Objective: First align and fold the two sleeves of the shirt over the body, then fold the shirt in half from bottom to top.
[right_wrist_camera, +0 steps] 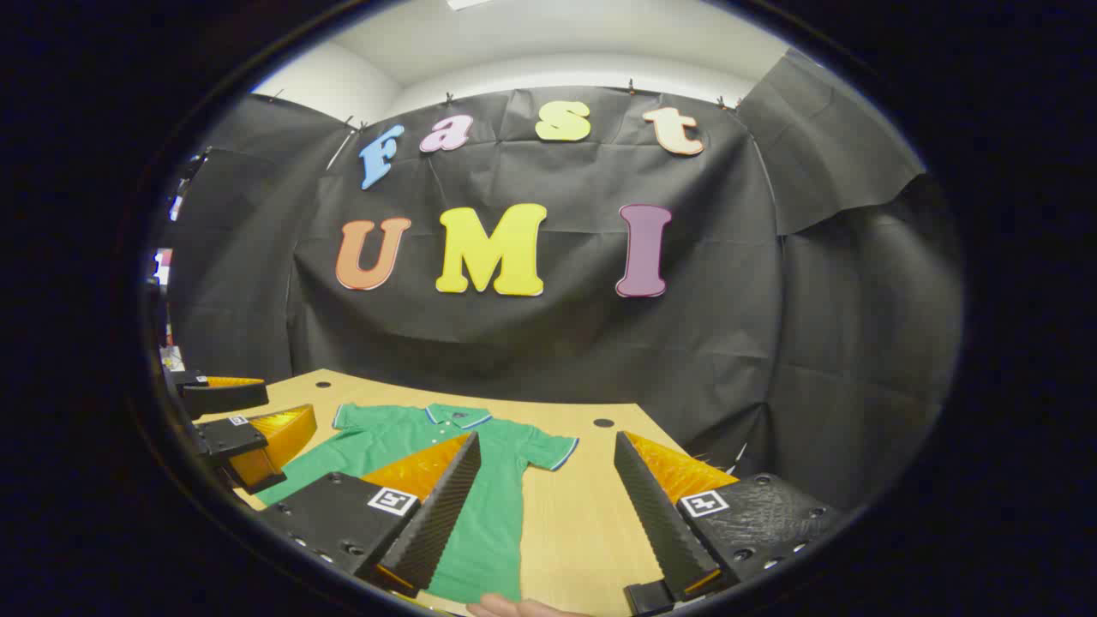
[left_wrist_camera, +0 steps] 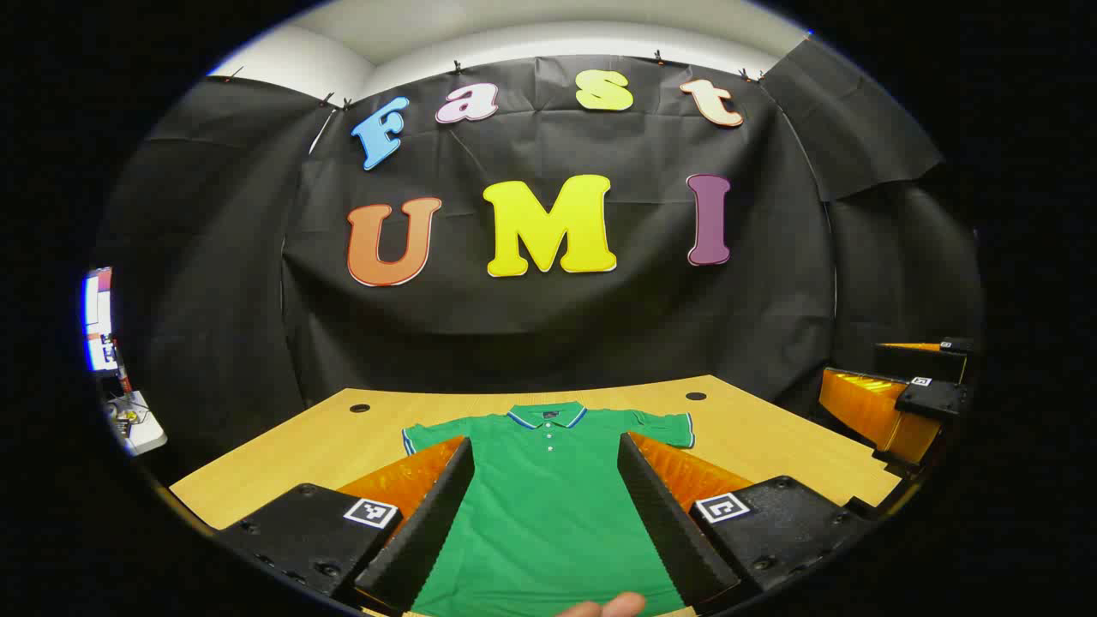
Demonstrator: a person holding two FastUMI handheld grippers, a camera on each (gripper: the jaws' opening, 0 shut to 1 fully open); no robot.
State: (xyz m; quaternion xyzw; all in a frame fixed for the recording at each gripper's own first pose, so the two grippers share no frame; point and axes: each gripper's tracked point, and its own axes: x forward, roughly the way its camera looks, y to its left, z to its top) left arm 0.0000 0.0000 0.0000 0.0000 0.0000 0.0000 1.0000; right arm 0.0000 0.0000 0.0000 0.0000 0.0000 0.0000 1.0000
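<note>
Left gripper (left_wrist_camera: 545, 488): ridged, wedge-shaped fingers spread wide apart, holding nothing, above the lower body of the green short-sleeved polo shirt (left_wrist_camera: 548, 506). Right gripper (right_wrist_camera: 548, 501): fingers likewise parted and empty, over the shirt's edge (right_wrist_camera: 493, 514) and bare tabletop. The shirt lies flat, front up, sleeves spread, its blue-and-white-trimmed collar at the far end, on a light wood-grain table (left_wrist_camera: 754, 437) with round holes. Crumpled black cloth wall (left_wrist_camera: 548, 317) behind.

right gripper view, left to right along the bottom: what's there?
Left gripper → right gripper's near finger over the shirt → bare table → its other finger. Both grippers are open.
</note>
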